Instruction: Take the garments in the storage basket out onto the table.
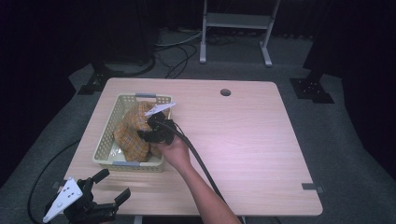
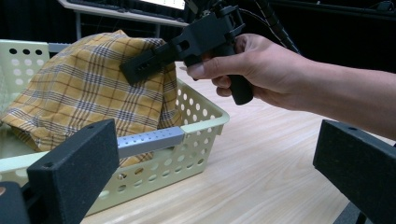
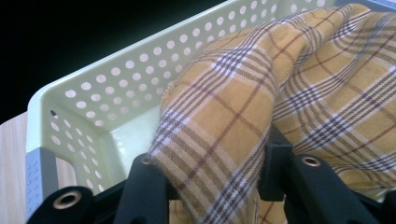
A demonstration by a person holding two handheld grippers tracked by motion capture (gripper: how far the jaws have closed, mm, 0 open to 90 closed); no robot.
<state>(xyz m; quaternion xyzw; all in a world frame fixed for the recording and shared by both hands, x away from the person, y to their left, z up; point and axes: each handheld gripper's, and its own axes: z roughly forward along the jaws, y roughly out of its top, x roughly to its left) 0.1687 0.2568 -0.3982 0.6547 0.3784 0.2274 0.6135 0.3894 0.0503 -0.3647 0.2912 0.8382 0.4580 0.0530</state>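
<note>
**Right jaws pinched on the plaid cloth, left gripper idle**

Left to right across the table:

- My left gripper (image 1: 111,187) sits at the near-left corner of the table (image 1: 243,140), over the edge, just in front of the basket. Jaws wide apart, nothing between them. In the left gripper view both black pads frame the basket's near corner and the bare wood to its side.
- Basket (image 1: 103,145): pale yellow-green, perforated walls, grey grip strips on the short ends. It's on the left half of the table, long axis running away from me.
- Plaid cloth (image 1: 133,133): yellow with dark and white check lines, bunched inside the basket, heaped above the rim and leaning toward the right wall.
- My right gripper (image 1: 148,129) comes over the basket's right wall, hand (image 1: 175,150) just outside the rim, cable trailing back along the forearm. The right gripper view shows a fold of cloth (image 3: 219,140) standing between the two jaws, fabric pressed on both sides. So: clamped on the cloth. In the left gripper view the jaws dig into the upper right side of the heap.
- Rest of the table to the right: bare wood, a round cable hole (image 1: 225,92) near the far edge.
</note>
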